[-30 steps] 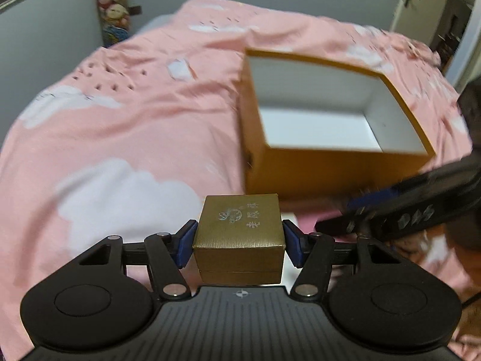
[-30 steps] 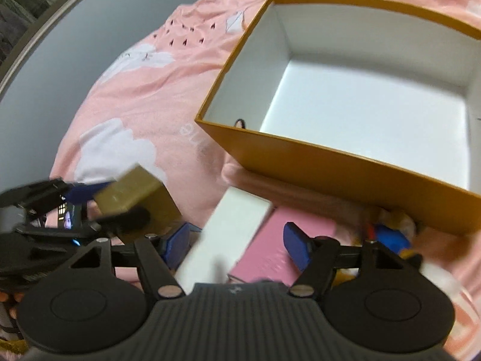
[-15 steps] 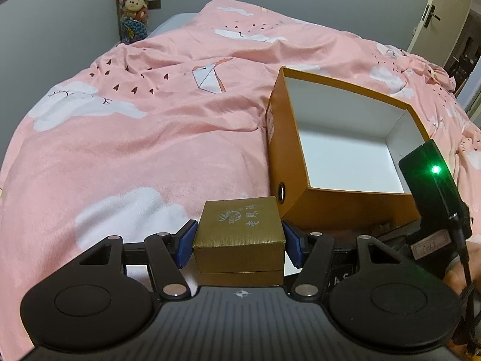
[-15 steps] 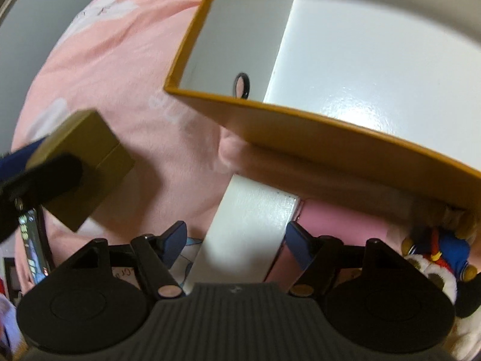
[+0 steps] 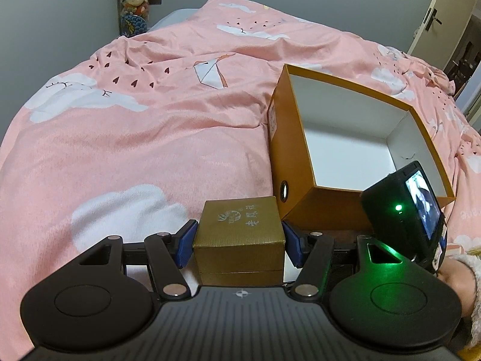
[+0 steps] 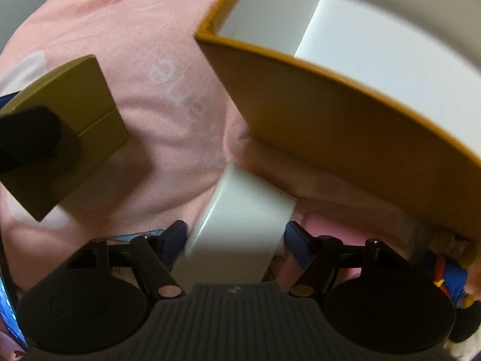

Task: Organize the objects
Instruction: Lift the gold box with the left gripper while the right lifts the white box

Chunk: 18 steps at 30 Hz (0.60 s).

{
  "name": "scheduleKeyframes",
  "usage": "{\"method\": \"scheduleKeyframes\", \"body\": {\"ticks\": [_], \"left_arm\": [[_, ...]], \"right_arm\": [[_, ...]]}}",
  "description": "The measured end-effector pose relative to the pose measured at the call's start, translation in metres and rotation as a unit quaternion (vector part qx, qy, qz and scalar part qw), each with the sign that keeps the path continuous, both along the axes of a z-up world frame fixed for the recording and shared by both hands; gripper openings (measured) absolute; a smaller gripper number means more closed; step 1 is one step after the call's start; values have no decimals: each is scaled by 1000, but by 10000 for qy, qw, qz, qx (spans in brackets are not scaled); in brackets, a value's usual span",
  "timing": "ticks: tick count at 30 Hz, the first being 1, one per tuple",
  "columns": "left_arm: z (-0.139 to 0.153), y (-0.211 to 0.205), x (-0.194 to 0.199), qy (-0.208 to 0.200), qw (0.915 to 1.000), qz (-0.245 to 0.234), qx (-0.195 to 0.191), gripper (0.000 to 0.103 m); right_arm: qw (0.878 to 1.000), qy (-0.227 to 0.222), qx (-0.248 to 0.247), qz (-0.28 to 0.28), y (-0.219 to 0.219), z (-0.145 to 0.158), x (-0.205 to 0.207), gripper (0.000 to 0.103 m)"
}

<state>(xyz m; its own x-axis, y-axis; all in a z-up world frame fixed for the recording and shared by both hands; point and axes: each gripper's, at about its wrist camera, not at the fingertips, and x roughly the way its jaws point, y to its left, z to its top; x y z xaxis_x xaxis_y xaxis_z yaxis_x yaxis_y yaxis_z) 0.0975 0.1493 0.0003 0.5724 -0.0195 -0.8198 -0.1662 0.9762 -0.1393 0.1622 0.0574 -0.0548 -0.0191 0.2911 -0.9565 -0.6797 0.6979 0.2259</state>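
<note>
My left gripper (image 5: 239, 242) is shut on a small gold gift box (image 5: 239, 228) and holds it over the pink bedspread (image 5: 150, 138), just left of the near corner of an open orange box (image 5: 288, 150) with a white inside. In the right wrist view that gold box (image 6: 69, 120) hangs at the left and the orange box (image 6: 330, 114) fills the upper right. My right gripper (image 6: 237, 237) points steeply down, its jaws open around a long white box (image 6: 240, 219) lying on the bed. The pads stand close beside its sides.
A pink flat item (image 6: 318, 225) and a plush toy in blue and red (image 6: 451, 273) lie beside the white box, against the orange box's wall. The right gripper's body (image 5: 415, 210) and a person's hand (image 5: 457, 276) sit at the lower right. Plush toys (image 5: 132, 3) hang on the far wall.
The right gripper has dropped down over the white box, which now lies between its fingers. The left gripper has shifted slightly left with the gold box still in it.
</note>
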Motion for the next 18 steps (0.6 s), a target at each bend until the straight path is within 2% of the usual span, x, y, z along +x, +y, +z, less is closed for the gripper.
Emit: {"method": "scheduleKeyframes", "body": {"ticks": [4, 5, 6, 7, 8, 9, 12, 16, 18], "left_arm": [[1, -4, -3, -49, 10000, 14, 47, 68], [2, -6, -5, -83, 9999, 28, 72, 68], [2, -10, -7, -140, 9998, 43, 118, 68], [3, -14, -9, -199, 9997, 61, 148, 68], [3, -18, -12, -263, 9995, 100, 160, 68], [4, -21, -13, -325, 9993, 118, 151, 68], [5, -29, -17, -468, 9988, 98, 119, 68], [6, -28, -18, -405, 9987, 167, 241, 68], [5, -25, -21, -379, 9987, 235, 257, 68]], "right_arm": [[9995, 37, 318, -52, -12, 7, -2, 72], [9992, 22, 388, -61, -15, 10, -4, 68], [9980, 56, 618, -66, -21, 16, -6, 47], [9972, -2, 743, -89, -24, 23, -8, 30], [9954, -79, 954, -63, -29, 35, -11, 3], [9944, -126, 1045, -46, -32, 42, -13, 0], [9935, -248, 1107, 25, -43, 53, -18, 0], [9944, 281, 981, -279, -41, 38, -19, 10], [9953, 368, 835, -315, -41, 31, -27, 36]]}}
